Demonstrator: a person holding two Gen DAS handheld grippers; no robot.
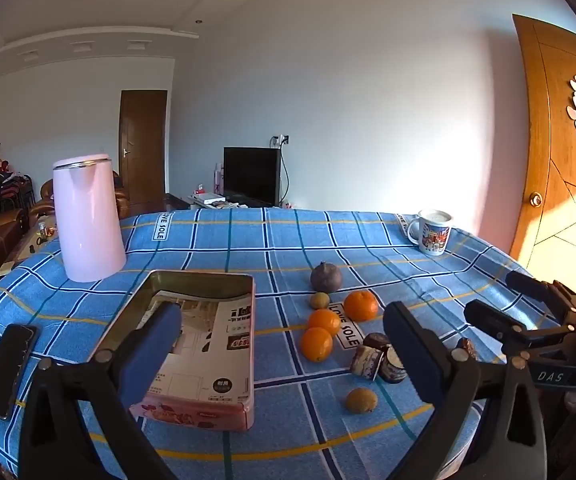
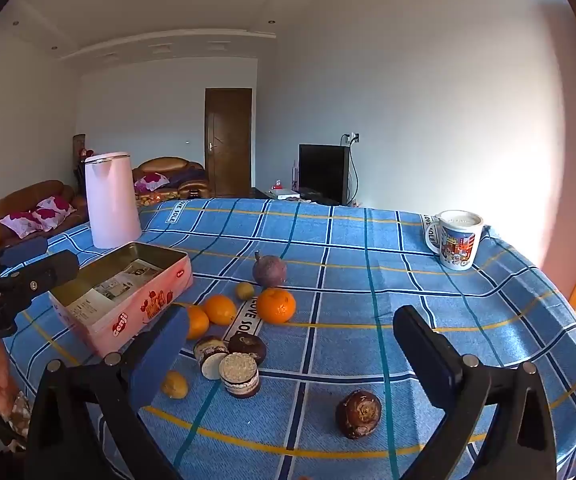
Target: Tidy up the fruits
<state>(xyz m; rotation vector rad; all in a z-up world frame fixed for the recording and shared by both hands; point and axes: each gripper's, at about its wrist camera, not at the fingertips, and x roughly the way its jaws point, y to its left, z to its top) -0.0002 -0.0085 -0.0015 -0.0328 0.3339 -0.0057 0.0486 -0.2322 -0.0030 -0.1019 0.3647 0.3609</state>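
Note:
Three oranges point(image 1: 317, 343) point(image 2: 275, 305) lie in the middle of the blue checked cloth, with a dark purple fruit point(image 1: 326, 277) point(image 2: 269, 270) behind them and two small yellow-brown fruits point(image 1: 361, 400) point(image 2: 175, 384). Several small dark cakes point(image 1: 368, 360) point(image 2: 240, 374) lie in front of the oranges. An open pink tin point(image 1: 204, 344) point(image 2: 128, 300) stands left of the fruit. My left gripper point(image 1: 284, 360) is open and empty, above the tin's near right corner. My right gripper point(image 2: 292, 356) is open and empty, above the cakes.
A pink kettle point(image 1: 88, 220) point(image 2: 112, 200) stands at the back left. A printed mug point(image 1: 432, 232) point(image 2: 458, 240) stands at the back right. A black phone point(image 1: 6, 372) lies at the left edge. A wooden door point(image 1: 560, 152) is on the right.

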